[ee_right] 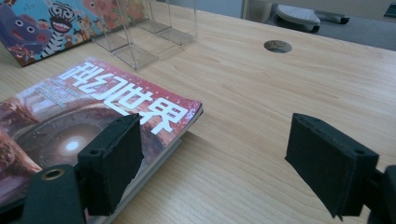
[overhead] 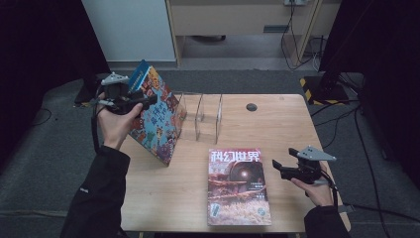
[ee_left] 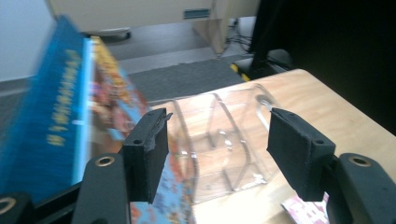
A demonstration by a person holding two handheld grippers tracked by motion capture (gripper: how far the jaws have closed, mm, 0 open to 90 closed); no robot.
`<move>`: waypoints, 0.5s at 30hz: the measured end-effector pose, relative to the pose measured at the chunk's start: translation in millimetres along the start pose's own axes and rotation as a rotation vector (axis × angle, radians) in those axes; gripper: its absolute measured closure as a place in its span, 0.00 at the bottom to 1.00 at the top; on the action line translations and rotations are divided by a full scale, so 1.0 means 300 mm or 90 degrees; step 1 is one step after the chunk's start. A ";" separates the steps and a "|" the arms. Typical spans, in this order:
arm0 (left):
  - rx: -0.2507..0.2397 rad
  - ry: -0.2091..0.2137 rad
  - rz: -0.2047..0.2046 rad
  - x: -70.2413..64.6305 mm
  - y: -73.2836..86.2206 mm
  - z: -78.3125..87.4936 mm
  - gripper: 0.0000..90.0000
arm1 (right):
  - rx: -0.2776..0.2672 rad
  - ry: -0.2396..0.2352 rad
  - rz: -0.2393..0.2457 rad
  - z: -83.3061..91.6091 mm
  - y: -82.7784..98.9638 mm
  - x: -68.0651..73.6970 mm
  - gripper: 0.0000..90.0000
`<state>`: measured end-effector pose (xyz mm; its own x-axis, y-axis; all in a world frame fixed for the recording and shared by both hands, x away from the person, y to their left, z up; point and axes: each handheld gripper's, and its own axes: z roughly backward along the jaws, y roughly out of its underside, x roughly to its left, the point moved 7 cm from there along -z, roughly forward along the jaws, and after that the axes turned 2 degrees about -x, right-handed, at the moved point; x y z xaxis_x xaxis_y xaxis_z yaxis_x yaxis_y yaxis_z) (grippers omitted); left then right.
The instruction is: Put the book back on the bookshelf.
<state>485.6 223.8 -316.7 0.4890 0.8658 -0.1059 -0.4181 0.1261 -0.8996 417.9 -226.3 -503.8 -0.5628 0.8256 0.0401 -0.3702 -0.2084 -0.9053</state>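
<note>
- The colourful cartoon-covered book (overhead: 157,116) is leaning tilted against the clear divider rack (overhead: 200,116).
- The left gripper's (overhead: 148,99) fingers are standing open beside it.
- The right gripper's (overhead: 275,165) fingers are gaping empty.

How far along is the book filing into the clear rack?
Done: the colourful picture book stands tilted at the left end of the clear rack; whether it sits in a slot I cannot tell. In hand: nothing. The left gripper is open beside that book, gripping nothing, and the right gripper is open by the magazine. Left: the magazine lies flat on the table, likely next for the rack.
</note>
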 end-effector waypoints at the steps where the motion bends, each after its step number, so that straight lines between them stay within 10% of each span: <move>1: -0.005 0.005 -0.004 -0.017 0.009 0.000 0.41 | -0.003 0.000 0.000 -0.001 -0.003 0.001 0.20; 15: -0.018 0.063 -0.034 -0.186 0.215 -0.022 0.37 | -0.011 -0.010 -0.015 -0.011 -0.031 0.042 0.17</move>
<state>436.4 180.5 -371.6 0.5831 0.8064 -0.0981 -0.3693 0.1556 -0.9162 416.6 -212.4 -496.3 -0.5657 0.8218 0.0686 -0.3705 -0.1789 -0.9114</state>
